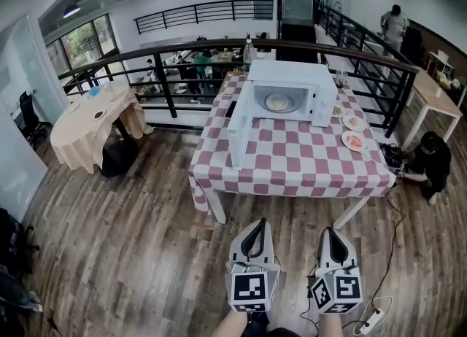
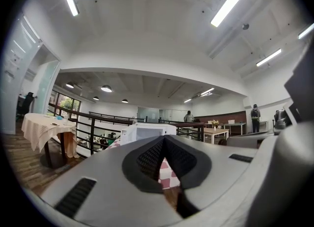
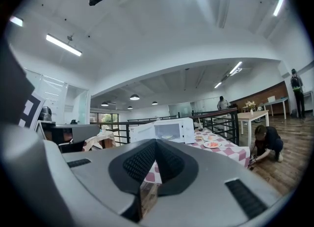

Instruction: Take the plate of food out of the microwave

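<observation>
A person is holding two grippers low over the wood floor, well short of a table covered in a red-and-white checked cloth. The left gripper is pointing toward the table with its jaws pressed together at the tips and nothing between them. The right gripper is pointing the same way beside it, its jaws likewise closed tip to tip and empty.

On the far half of the table a white microwave is standing with its door swung wide open toward the left. The plate of food is sitting inside the microwave cavity, well apart from both grippers.

Two more plates, one behind the other, are lying on the cloth just to the right of the microwave, each carrying food.

To the right of the table a crouching person in dark clothes is bending low over the floor near the table's corner. A black railing is running behind the table along the edge of the level, and a round table with a beige cloth is standing off to the left. A white power strip is lying on the floor near the right gripper.
</observation>
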{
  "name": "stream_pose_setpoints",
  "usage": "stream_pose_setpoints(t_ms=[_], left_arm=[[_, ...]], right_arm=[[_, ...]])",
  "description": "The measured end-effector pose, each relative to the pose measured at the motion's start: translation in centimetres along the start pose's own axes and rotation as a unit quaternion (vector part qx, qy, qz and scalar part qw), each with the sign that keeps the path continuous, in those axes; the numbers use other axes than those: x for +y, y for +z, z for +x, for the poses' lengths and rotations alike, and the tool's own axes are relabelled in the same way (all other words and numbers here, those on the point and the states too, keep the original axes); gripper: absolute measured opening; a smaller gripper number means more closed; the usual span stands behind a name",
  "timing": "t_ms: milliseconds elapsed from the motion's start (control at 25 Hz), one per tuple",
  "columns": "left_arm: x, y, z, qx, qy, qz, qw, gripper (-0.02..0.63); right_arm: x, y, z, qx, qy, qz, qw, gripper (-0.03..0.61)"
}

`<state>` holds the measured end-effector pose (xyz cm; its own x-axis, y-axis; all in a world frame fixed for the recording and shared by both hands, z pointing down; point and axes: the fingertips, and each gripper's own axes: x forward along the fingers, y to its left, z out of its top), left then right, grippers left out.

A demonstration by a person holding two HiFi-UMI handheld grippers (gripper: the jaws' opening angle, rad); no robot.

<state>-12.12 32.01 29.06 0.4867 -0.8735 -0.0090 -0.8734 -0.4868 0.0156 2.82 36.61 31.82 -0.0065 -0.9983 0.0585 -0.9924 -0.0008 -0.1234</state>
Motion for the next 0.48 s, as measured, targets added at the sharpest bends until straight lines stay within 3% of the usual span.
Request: stream_pose_setpoints(t_ms=[480], left_arm=[[2.2,-0.9,3.9,0.002,-0.01,-0.017,0.9998,0.027]], right_arm=[[0.5,-0.8,4.7,0.006,0.003,0.019,1.0,0.003]])
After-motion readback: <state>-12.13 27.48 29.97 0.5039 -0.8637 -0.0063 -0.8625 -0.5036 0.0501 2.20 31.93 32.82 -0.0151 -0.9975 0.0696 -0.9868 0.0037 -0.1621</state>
